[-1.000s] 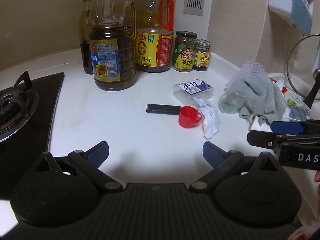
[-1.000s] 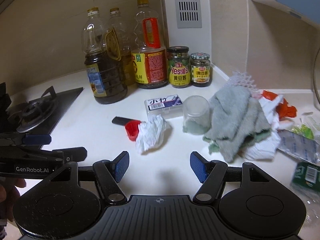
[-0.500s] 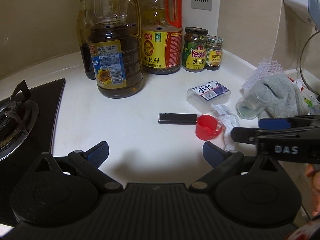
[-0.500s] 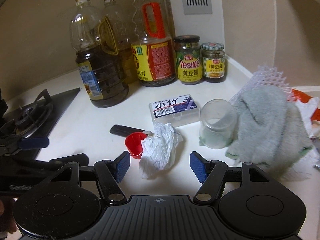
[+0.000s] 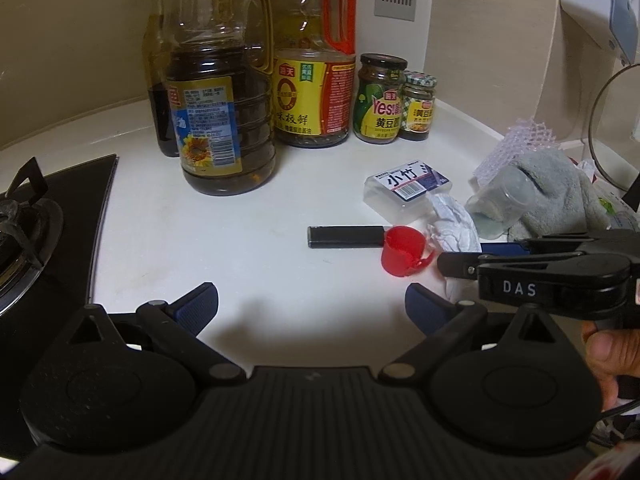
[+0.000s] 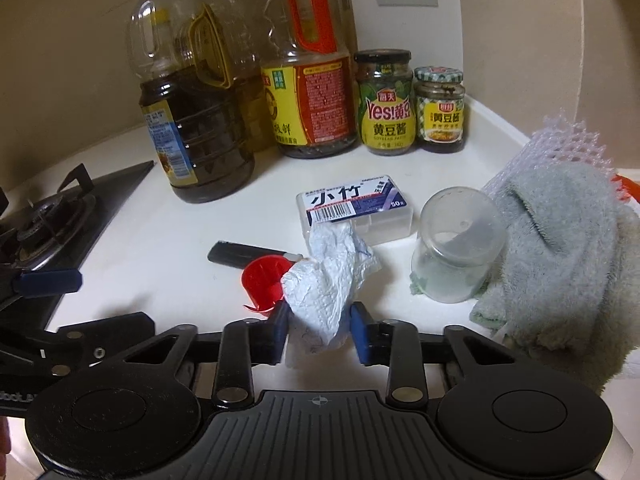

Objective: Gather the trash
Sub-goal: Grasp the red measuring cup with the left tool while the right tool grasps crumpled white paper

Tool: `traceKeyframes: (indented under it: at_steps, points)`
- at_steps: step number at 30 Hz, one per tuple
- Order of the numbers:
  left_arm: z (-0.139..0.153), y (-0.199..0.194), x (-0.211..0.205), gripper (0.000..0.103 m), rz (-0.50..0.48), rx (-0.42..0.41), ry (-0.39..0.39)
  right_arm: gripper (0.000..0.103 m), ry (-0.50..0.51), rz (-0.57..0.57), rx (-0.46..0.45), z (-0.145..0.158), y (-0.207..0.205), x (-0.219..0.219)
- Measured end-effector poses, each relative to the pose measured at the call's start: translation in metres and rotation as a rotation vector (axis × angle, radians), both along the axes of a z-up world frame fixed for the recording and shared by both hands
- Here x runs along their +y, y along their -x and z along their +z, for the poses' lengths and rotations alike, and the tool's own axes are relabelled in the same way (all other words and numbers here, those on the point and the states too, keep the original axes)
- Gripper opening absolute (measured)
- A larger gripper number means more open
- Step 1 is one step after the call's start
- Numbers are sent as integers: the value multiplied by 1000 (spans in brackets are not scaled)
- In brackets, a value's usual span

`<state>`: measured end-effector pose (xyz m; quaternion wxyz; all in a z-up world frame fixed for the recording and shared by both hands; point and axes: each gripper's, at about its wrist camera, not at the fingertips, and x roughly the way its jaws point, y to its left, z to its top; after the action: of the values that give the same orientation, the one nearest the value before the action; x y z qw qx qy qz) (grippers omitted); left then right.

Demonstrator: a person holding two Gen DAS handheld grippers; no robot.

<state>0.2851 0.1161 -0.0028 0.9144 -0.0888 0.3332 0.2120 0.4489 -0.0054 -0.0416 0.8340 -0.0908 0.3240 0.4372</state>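
We saw the right gripper (image 6: 319,330) closing on the crumpled white paper wad (image 6: 326,280), which lay on the white table (image 6: 168,240); left gripper (image 5: 312,304) spread, empty. Risk: the red plastic cap (image 6: 264,280), touching at 9 o'clock, could be knocked away; the loose paper might slip free.

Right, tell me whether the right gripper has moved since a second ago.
Yes. The right gripper has pushed forward toward the jars at the wall, which now look larger and nearer, and its jaws are closing around the crumpled tissue.
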Motion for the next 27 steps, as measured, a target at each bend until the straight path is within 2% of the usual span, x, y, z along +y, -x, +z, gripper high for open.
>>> traceKeyframes:
  at_steps: [6,11,15,19,25,26,27]
  points:
    - [-1,-16,-6,97,-81,-18,-1,24,-17,-4,-18,12,9,-18]
    - [-6,-40,-18,92,-148,-17,-42,24,-5,-7,-32,17,16,-39]
    - [-11,-57,-24,82,-198,-17,-55,24,19,-17,-51,17,21,-55]
    - [-18,-71,-30,75,-243,1,-85,24,39,-35,-72,15,23,-68]
    - [-31,-85,-33,62,-264,39,-118,24,41,-64,-65,15,23,-85]
    - [-32,-85,-34,57,-263,43,-125,24,41,-68,-63,15,23,-87]
    - [-33,-86,-34,49,-261,47,-134,24,41,-71,-61,15,23,-89]
